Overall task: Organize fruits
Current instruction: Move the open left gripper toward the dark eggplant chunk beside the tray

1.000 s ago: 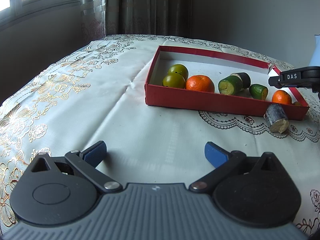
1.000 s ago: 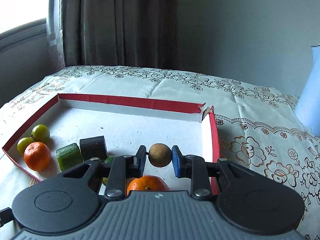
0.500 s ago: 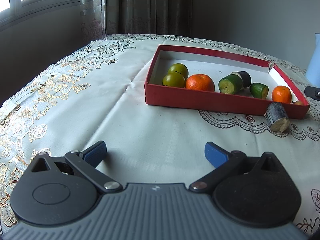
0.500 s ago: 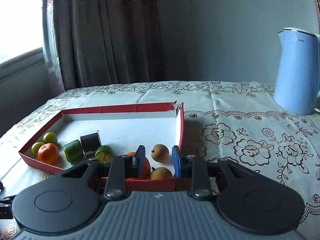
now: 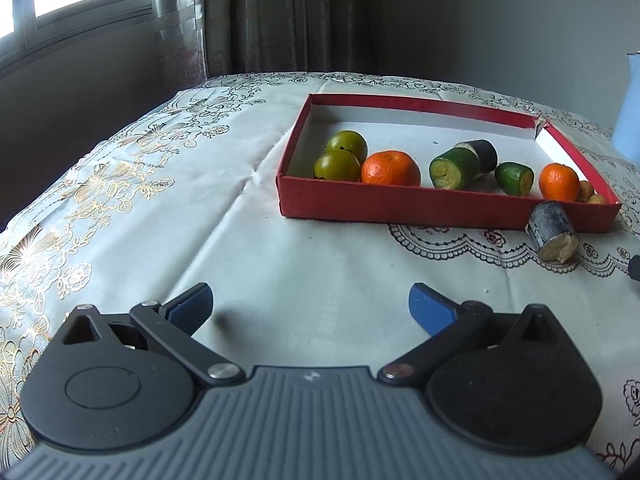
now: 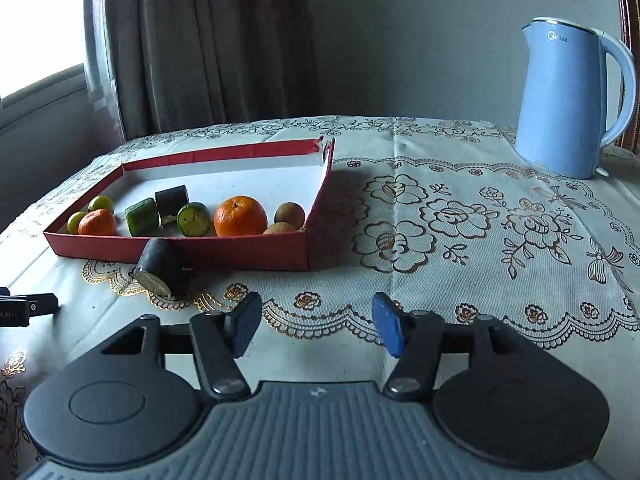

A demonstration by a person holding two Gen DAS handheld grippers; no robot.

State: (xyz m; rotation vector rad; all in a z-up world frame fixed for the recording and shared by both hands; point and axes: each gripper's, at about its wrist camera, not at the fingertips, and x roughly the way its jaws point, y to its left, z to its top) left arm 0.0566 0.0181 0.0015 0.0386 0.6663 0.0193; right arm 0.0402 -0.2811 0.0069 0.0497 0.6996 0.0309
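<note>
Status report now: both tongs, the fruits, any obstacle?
Left tongs open, empty. Right tongs opening, empty. Dark piece outside box. Nothing blocking.

A light blue electric kettle (image 6: 570, 96) at the far right of the desk carries a small dark brand name near its top rim, reading "Midea". At the right wrist view's left edge, a black bar (image 6: 24, 309) shows partial white letters, too cropped to read.
</note>
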